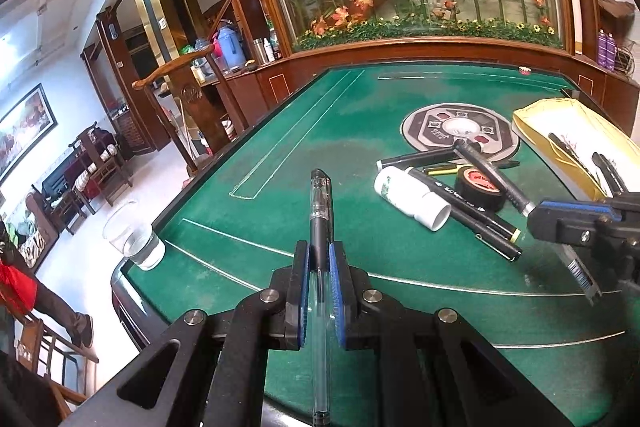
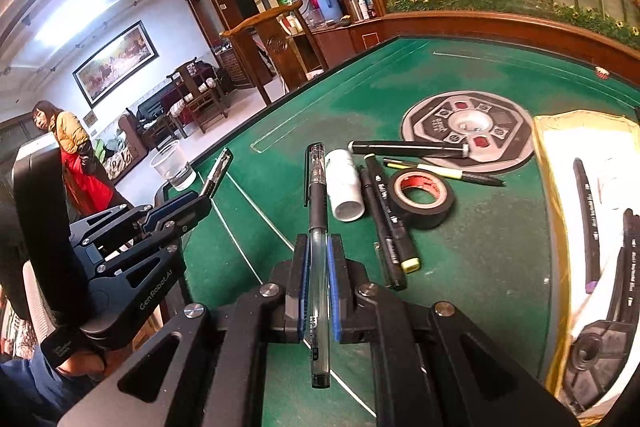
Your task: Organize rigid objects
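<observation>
On the green felt desk the biggest thing is the round grey control plate in its middle, and at the right edge lies a yellow bag with a white inside where some dark markers already lie. Both tools point forward and slantwise down over the desk. The left hand-held gripper is clamped on a clear gel pen with black cap; this pen runs straight along the fingers, cap away from the camera, above the felt. The right hand-held gripper is closed the same way on a second clear gel pen, also lifted over the desk, cap forward. Between the two tools and the bag is a loose pile: a white bottle on its side, touching black marker pens beside it, one long black pen across the plate's rim, a thin yellow-and-black pen, and a roll of black tape just beside the markers. A clear plastic cup stands at the left corner of the desk. A person in a red and yellow coat stands far back in the room.
</observation>
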`<move>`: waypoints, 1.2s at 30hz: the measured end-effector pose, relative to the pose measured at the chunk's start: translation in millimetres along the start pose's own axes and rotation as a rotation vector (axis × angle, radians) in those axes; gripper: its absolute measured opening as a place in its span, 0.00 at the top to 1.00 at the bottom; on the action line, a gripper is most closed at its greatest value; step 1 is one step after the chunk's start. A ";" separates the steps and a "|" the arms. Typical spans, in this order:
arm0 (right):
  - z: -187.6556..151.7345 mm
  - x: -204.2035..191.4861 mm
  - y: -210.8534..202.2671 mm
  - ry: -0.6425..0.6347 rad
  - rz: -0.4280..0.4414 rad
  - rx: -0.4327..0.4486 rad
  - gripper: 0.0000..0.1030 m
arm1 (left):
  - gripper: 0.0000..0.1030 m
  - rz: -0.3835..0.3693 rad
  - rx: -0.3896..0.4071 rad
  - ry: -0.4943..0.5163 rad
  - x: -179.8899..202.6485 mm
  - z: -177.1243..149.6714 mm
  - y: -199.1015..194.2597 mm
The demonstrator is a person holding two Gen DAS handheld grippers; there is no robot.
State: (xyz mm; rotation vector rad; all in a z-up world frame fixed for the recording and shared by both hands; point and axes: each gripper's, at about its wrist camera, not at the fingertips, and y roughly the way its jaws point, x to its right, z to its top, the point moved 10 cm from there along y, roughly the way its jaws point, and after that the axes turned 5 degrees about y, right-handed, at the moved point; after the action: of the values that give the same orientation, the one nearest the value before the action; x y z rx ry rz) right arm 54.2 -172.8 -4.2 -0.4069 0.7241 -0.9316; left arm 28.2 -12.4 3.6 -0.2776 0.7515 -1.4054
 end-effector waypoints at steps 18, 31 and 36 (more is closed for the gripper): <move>22.7 68.8 -62.5 0.069 -0.097 0.098 0.92 | 0.90 -0.016 0.035 0.073 41.5 22.2 -13.4; 35.5 183.3 -116.3 0.318 -0.258 0.205 0.92 | 0.91 -0.404 -0.009 0.030 132.8 79.9 -32.1; 24.5 224.7 -122.2 0.419 -0.324 0.189 0.92 | 0.91 -0.576 -0.039 0.047 193.7 101.8 -40.1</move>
State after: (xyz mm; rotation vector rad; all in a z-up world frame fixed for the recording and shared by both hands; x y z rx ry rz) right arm 88.6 -427.4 0.5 -0.1620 0.9564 -1.4040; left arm 56.8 -229.3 43.4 -0.5223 0.7710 -1.9454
